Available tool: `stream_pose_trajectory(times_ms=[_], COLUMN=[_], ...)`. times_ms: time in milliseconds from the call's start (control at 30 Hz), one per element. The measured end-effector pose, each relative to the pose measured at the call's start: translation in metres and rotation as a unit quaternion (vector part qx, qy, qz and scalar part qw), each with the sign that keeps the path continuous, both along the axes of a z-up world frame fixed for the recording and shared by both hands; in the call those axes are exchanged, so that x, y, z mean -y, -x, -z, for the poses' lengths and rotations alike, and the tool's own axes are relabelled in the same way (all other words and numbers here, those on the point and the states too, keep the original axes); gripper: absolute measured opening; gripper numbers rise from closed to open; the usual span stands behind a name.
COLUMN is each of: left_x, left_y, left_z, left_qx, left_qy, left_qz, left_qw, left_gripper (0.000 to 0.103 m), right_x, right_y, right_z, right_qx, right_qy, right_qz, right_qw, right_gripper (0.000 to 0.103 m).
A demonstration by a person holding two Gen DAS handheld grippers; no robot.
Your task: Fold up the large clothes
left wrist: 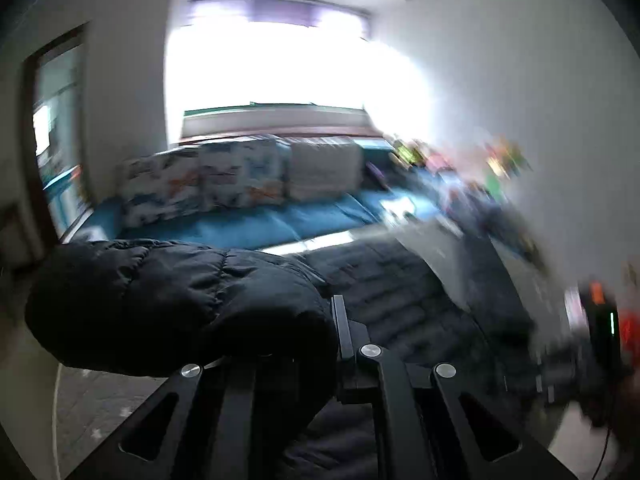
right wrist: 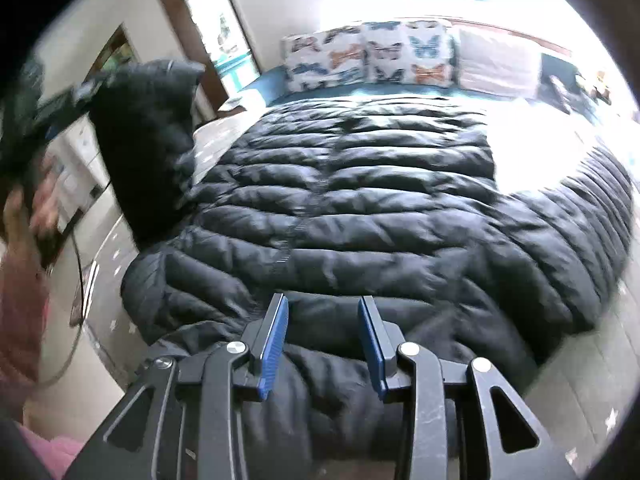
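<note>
**Sleeve lifted off a puffer jacket on the bed**

A bed (right wrist: 224, 128) with a pale, star-dotted cover carries a black quilted puffer jacket (right wrist: 360, 216), spread flat with its centre seam running up the middle. Butterfly-print pillows (right wrist: 368, 56) stand at the far end. The jacket's sleeve (left wrist: 176, 300) is raised clear of the body, clamped in the left gripper (left wrist: 334, 316), whose jaws are pressed together on the fabric. The right gripper (right wrist: 323, 340) hangs above the jacket's near edge, blue pads (right wrist: 276, 336) apart, gripping nothing.
</note>
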State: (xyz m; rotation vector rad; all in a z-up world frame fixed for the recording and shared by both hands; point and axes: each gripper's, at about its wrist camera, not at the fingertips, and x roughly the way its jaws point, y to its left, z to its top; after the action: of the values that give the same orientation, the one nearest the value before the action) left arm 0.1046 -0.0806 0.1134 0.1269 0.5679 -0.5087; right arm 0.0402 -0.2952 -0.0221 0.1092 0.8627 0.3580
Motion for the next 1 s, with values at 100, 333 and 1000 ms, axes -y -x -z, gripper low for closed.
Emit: stream_pose_trajectory(times_ms=[100,333,1000], left_x=[0.055,0.134,0.056], left_y=[0.029,0.067,0.095], left_z=[0.031,0.138,0.093], left_qx=[-0.026,-0.107,-0.077], left_qy=[-0.031,-0.091,-0.009], left_qz=[0.048,0.13,0.12], left_qw=[0.998,0.9815,0.9897], left_gripper=[0.011,0.029,0.076], right_x=[0.024,0.055,0.083], right_y=[0.008,0.019,0.022], right_z=[0.004,0.013,-0.012], right_qx=[-0.001,-0.014,0.011], right_qy=[-0.008,-0.018,0.001], right_qz=[0.033,0.07,0.122], right_qw=[0.999,0.997,0.992], right_gripper=[0.04,0.04,0.04])
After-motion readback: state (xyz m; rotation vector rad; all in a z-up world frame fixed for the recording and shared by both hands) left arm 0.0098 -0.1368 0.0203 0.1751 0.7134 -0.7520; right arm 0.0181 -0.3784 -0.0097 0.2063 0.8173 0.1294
